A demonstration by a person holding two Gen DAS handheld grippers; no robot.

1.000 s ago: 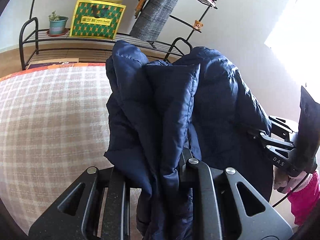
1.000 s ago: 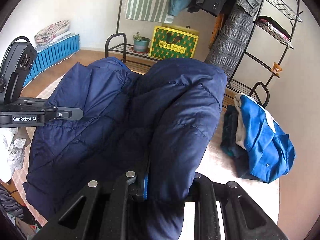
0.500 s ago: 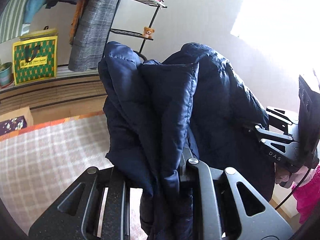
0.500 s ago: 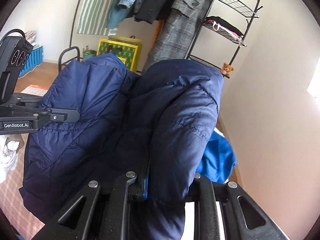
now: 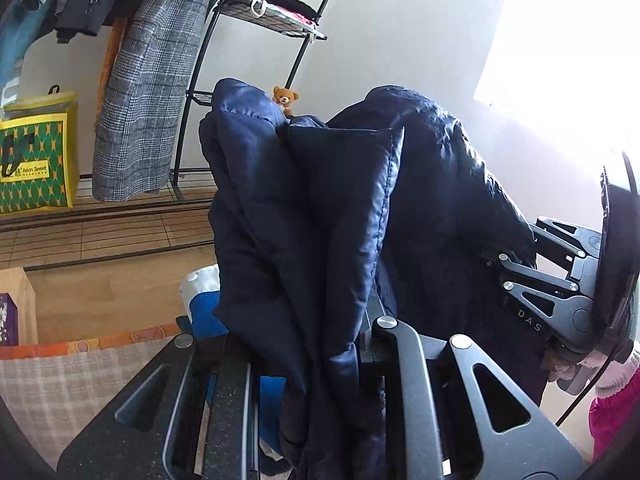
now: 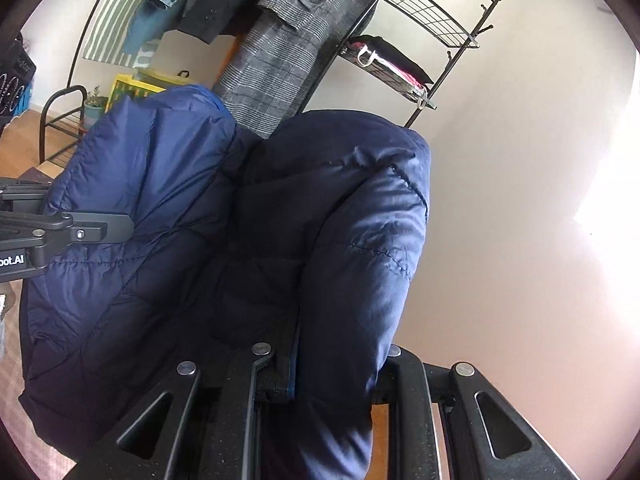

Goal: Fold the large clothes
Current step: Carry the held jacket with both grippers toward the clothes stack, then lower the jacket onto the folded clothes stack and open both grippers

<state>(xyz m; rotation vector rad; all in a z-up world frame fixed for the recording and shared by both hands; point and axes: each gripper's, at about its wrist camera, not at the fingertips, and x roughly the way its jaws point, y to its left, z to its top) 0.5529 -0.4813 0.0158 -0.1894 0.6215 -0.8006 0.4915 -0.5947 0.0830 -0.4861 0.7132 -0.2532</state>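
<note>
Both grippers, left gripper (image 5: 320, 344) and right gripper (image 6: 332, 364), are clamping their jaws on the navy padded jacket (image 6: 200, 220), hanging bunched in the air between them; keeping both grips level is advisable for landing it flat.

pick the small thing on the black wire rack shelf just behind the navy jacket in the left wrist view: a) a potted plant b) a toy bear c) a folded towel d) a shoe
b: a small brown toy bear peeks over the top edge of the navy jacket, on the black wire rack.
</note>
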